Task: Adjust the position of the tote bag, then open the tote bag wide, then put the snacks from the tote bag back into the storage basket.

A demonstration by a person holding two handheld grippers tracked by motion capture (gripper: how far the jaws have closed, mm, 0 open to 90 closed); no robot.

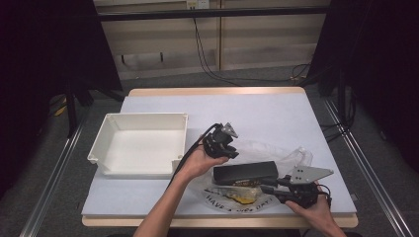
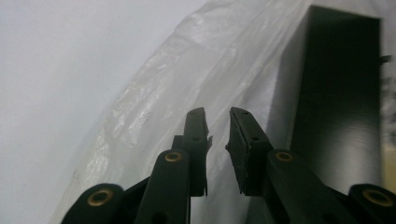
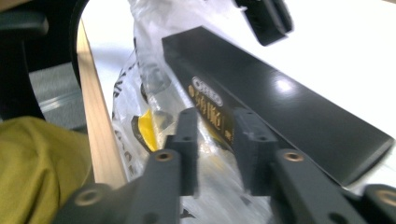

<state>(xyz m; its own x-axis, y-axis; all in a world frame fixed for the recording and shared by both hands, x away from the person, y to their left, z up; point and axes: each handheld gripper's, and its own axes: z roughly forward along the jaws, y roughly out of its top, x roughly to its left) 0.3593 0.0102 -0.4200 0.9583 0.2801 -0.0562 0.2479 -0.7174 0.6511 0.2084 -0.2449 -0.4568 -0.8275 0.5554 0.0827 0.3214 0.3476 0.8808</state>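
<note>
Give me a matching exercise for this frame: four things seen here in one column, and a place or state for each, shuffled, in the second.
Things:
1. white tray
2. black box
3. plastic bag
4. right tool

Places or states:
A. lying on the bag, between the two tools
B. empty, on the table's left half
C. at the table's near edge, jaws slightly apart by the box's near side
D. clear and crumpled, with printed lettering, spread under the box

Pairs: 1-B, 2-A, 3-D, 4-C
</note>
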